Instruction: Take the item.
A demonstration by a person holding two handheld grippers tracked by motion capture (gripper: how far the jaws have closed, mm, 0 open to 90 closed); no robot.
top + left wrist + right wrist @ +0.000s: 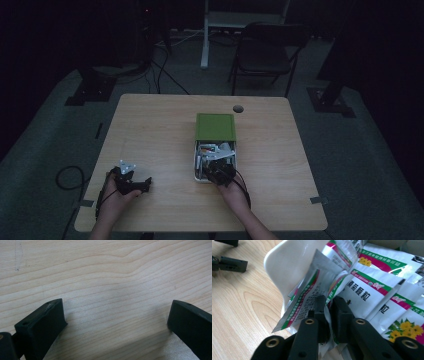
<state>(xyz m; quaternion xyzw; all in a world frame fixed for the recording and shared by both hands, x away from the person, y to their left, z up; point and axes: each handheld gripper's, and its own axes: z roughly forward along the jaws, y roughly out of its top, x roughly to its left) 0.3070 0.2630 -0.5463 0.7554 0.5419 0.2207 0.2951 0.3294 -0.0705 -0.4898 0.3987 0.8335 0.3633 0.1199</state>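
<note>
white foil sachets [362,290] printed with green and pink bands are packed in the white tray [196,170] at the centre of the high view, just below its green lid [215,126]. one sachet [312,292] at the tray's rim is pinched between the pressed-together jaws of the right gripper [328,302], its edge seen running down between them in the lower middle of the right gripper view. the left gripper [115,315] is held spread wide over bare wooden table [100,272], at the lower left of the high view, well apart from the tray.
</note>
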